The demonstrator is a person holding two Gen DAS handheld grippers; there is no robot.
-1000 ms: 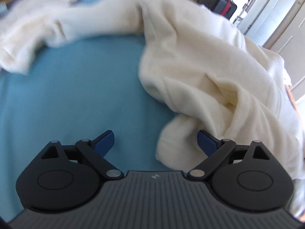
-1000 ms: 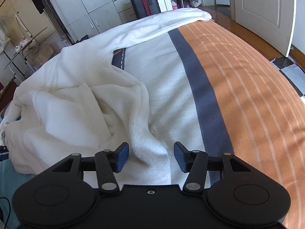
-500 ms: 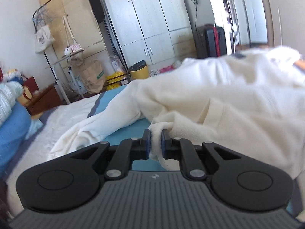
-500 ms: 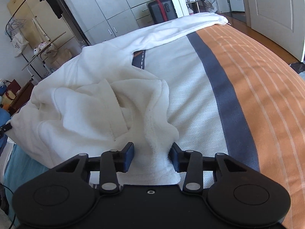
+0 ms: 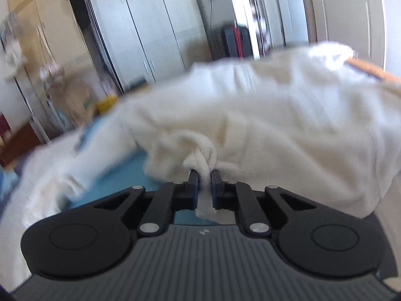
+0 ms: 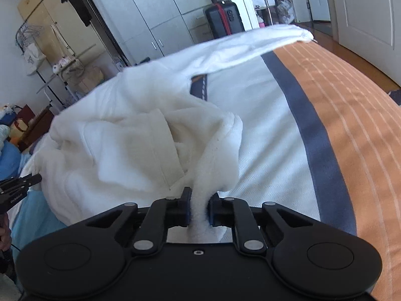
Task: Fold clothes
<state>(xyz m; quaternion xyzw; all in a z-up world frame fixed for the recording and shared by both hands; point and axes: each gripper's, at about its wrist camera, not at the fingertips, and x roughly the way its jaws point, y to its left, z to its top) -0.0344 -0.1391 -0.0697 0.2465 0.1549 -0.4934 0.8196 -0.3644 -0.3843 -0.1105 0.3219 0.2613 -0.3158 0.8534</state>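
A white fleece garment [image 6: 120, 138] lies crumpled across the bed, one long sleeve [image 6: 250, 47] stretched toward the far edge. In the right wrist view my right gripper [image 6: 199, 195] has a thick hem fold between its pads; its jaws are closing and press on the fleece. In the left wrist view, which is blurred, my left gripper [image 5: 205, 175] is shut on a bunched corner of the same garment [image 5: 288, 130], raised off the blue sheet [image 5: 120, 175]. The left gripper's fingers [image 6: 22, 183] also show at the right wrist view's left edge.
The bed cover has a white field, a grey band [image 6: 318, 135] and orange stripes [image 6: 356, 125] to the right. Grey wardrobes [image 6: 155, 12], a dark suitcase [image 6: 224, 17], a wire rack [image 6: 50, 57] and a white door [image 6: 363, 12] stand beyond the bed.
The left gripper went from open over the blue sheet to shut on a garment corner, then rolled and rose. The right jaws narrowed onto the hem fold and lifted it slightly.
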